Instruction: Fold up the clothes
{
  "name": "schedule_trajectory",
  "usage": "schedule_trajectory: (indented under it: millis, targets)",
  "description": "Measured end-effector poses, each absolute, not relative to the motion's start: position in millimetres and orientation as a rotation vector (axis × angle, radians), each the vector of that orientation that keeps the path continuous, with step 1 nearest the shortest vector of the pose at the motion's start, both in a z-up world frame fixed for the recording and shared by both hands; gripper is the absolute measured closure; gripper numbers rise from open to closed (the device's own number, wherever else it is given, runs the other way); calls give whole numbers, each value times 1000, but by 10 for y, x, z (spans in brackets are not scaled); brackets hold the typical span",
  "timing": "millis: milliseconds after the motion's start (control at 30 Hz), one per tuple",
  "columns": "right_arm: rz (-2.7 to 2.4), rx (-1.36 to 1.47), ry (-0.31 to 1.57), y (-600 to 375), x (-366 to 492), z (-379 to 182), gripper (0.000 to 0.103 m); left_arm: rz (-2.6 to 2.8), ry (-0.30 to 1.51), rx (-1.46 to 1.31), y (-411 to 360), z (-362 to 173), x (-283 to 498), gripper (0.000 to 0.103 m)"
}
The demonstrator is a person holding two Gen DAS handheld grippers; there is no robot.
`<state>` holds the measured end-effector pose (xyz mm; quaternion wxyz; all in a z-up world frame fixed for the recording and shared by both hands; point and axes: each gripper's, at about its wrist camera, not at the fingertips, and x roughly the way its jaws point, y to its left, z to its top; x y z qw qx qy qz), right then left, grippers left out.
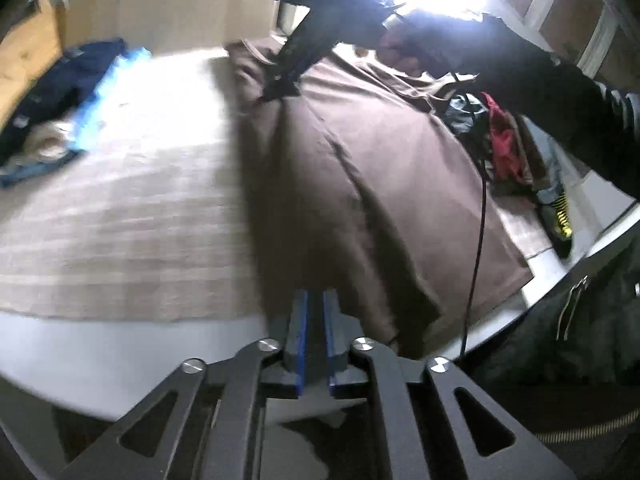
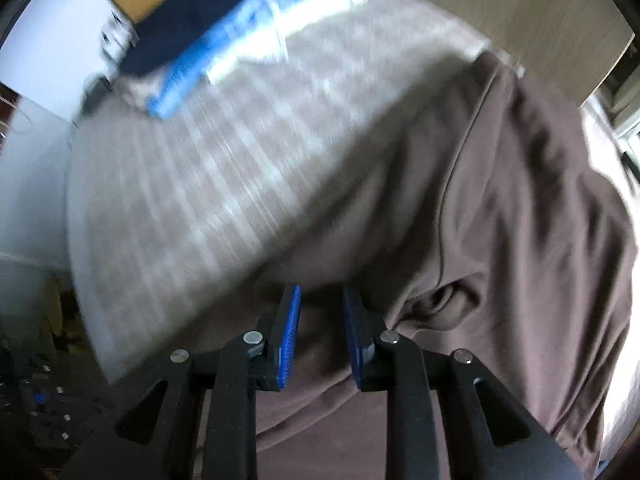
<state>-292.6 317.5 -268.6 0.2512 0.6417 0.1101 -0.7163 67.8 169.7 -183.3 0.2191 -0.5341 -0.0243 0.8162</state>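
A brown shirt (image 1: pixel 360 168) lies spread and creased across a checked bedspread (image 1: pixel 120 220), one seam running down its length. The left gripper (image 1: pixel 316 312) stands slightly parted at the shirt's near edge, gripping nothing. The right gripper (image 2: pixel 320 300) hangs over the cloth, jaws apart and empty. Blue clothes (image 1: pixel 92 88) are heaped farther back.

Right wrist view: motion blur smears the checked bedcover (image 2: pixel 224 184) and the blue-and-white cloth (image 2: pixel 256 36), upper left; its kind is unreadable. The brown garment (image 2: pixel 500 240) runs off the lower frame edge behind my linkage. Left wrist view: window glare, top right, washes out detail; my right gripper (image 1: pixel 280 94) tip sinks into brown folds, jaw gap unreadable there.
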Motion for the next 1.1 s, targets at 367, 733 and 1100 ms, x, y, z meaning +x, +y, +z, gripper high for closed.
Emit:
schedule_trajectory:
  millis: [367, 733, 1100]
  targets:
    - [-2096, 1616, 237, 3683, -2413, -2135, 50, 2258, -11, -1394, 2143, -1731, 608, 73]
    - [-1992, 1792, 171, 3447, -2759, -2673, 50, 1957, -36, -1462, 2602, -1966, 645, 72]
    - [-2319, 1637, 65, 3369, -4018, -2115, 49, 2386, -343, -1666, 1209, -1956, 370, 66]
